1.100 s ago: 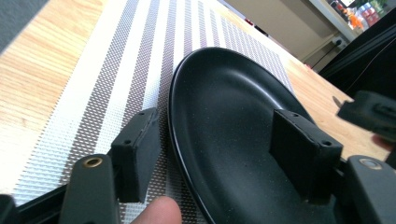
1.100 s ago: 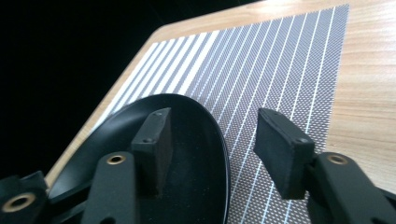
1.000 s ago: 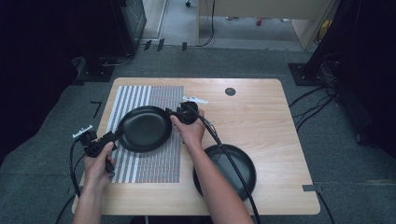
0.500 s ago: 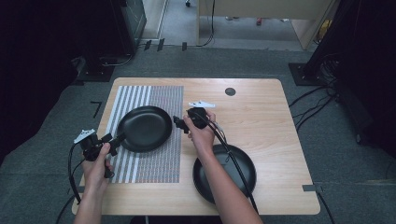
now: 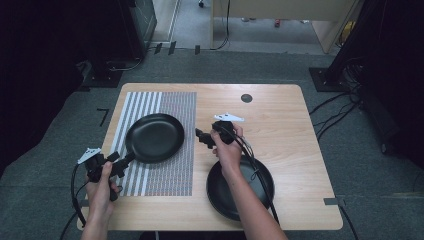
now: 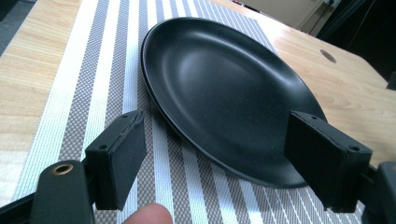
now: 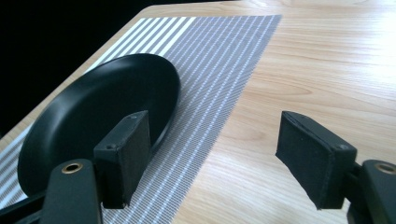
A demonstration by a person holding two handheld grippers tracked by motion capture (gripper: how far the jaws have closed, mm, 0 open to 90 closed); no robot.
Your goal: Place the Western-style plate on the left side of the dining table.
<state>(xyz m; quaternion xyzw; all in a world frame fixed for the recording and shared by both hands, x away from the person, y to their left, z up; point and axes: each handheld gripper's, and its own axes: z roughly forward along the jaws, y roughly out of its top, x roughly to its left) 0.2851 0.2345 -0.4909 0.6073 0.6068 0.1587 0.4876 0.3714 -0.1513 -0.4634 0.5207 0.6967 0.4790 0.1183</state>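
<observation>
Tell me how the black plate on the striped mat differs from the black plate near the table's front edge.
The plate on the mat rests on the striped placemat; the front plate sits on bare table. The plate on the mat lies fully in sight between the two open grippers; the front plate is partly covered by the person's right forearm and cable. Both are round, black and empty.

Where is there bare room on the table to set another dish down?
The right half of the table, between the striped mat and the right edge, beyond the near plate, is bare wood. The mat's left half is crowded: the black plate rests there with the left gripper beside it.
</observation>
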